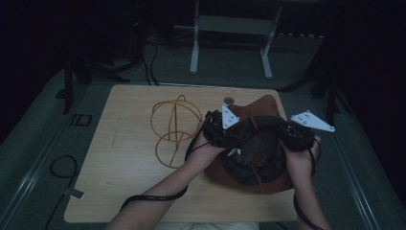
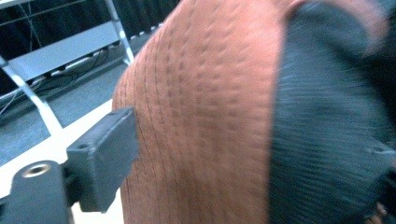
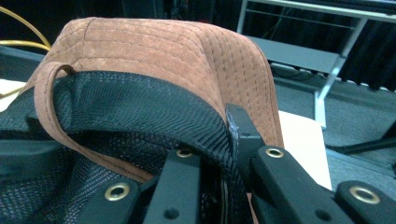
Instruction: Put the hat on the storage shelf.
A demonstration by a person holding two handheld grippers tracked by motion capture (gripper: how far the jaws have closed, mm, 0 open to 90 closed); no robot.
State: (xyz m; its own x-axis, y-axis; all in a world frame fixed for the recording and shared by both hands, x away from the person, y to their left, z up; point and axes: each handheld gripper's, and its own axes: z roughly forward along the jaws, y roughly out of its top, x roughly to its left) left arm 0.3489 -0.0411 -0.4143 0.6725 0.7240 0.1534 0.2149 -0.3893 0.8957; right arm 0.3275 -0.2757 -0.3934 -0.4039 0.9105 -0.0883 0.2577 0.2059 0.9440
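The work in hand is handling a brown suede hat (image 1: 261,143) with a wide stitched brim and black mesh lining, lying upside down near the right edge of the bench (image 1: 124,191), beside a yellow wire hat stand (image 1: 174,129).

The right gripper (image 3: 224,154) has its jaws nearly closed, pinching the brim edge where suede meets mesh; one pad lies against the suede outside, the other against the lining inside. The left gripper (image 2: 252,154) stands with its jaws wide, the brim between them: the visible left pad (image 2: 105,156) sits just at the stitched suede, while the other jaw is lost behind blurred mesh, so a firm grip cannot be confirmed.

To do this step well, the left jaws should probably close squarely on the brim edge opposite the right grip, catching both suede and lining, before any lift. The chin strap (image 3: 46,107) loops loose and could snag, so it is better kept clear of the wire stand.
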